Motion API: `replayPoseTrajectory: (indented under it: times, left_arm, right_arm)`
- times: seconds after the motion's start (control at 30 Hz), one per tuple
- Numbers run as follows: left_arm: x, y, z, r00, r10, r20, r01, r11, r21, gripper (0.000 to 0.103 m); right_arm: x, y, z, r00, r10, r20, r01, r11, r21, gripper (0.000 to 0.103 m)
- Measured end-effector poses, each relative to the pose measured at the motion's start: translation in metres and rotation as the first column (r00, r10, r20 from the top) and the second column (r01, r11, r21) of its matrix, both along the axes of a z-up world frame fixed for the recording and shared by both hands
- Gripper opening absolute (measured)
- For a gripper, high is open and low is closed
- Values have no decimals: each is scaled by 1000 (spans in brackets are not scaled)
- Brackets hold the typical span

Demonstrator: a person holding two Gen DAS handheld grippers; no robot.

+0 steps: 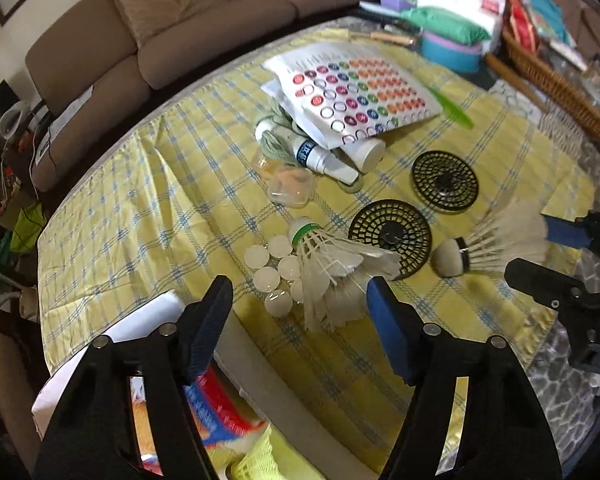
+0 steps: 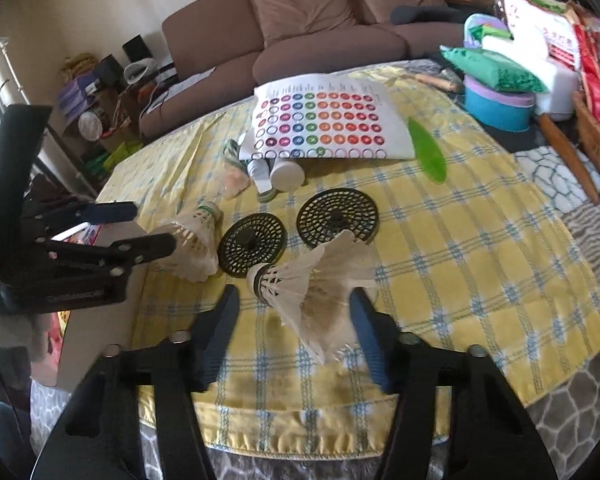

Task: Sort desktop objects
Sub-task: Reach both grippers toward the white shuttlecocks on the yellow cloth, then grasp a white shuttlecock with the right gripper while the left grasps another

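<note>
While the right hand-held gripper (image 2: 294,322) grips a shuttlecock (image 2: 300,280) by its feathers above the desk's (image 2: 480,248) near edge, the left hand-held gripper (image 1: 300,300) hangs unclenched over another shuttlecock (image 1: 324,256). Step: grouping shuttlecocks. Next, prob. set it w/ others.

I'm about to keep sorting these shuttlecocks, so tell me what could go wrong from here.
1. The right gripper has the black-banded shuttlecock by its feathers; squeezing could bend them.
2. The green-banded shuttlecock lies against the white discs; reaching with the left gripper may scatter them.
</note>
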State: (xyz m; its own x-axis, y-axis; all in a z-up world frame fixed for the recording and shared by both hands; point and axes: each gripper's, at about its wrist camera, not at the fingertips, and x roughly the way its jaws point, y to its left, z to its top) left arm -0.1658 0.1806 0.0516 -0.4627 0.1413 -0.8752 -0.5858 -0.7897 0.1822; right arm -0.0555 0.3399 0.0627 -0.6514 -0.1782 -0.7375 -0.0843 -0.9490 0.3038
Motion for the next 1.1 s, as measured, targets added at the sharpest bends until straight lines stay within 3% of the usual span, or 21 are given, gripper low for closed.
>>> replayPoseTrajectory:
  times: [0.03,0.17,0.23,0.37,0.43,0.67,0.8,0.83,0.9,0.93,1.1]
  left_arm:
    - [-2,2,-2,1000,-4,6,4,1000,-6,49]
    - [-8,11,-15,999,-15,42,17,999,-47,25]
    - [-10,12,-18,998,-15,54,18,999,-48,4]
    - [-13,4,-8,999,42,34,-42,999,5,2]
    - [-13,-3,7,998,62,24,-64,995,78,2]
    - [-2,-26,62,997,77,29,-81,979,189,2]
    - [15,-34,91,998,62,18,-64,971,230,2]
    - [20,-36,98,998,55,16,-57,969,240,2]
    - [29,-38,104,999,39,25,-44,967,250,2]
    - [33,-38,103,999,28,29,-34,970,243,2]
    - [44,-19,73,999,12,45,-19,990,143,3]
  right_arm:
    - [-1,1,-3,1000,8,10,-7,1000,-21,36]
    - [-1,5,-8,1000,25,9,-24,996,-82,15]
    - [0,7,-7,1000,20,-6,-20,996,-89,12]
    - [4,12,3,999,-4,-46,-2,992,-125,7]
    - [7,16,10,997,-21,-75,9,986,-164,6]
    - [18,21,32,990,-58,-126,32,980,-198,6]
    - [28,15,43,993,-67,-102,61,996,-63,12]
    - [30,10,48,993,-49,-110,48,999,-13,15]
    - [31,-2,57,992,-2,-123,13,996,91,44]
    - [30,-7,60,992,22,-125,-7,992,125,50]
    - [10,-16,67,992,99,-76,-84,979,184,54]
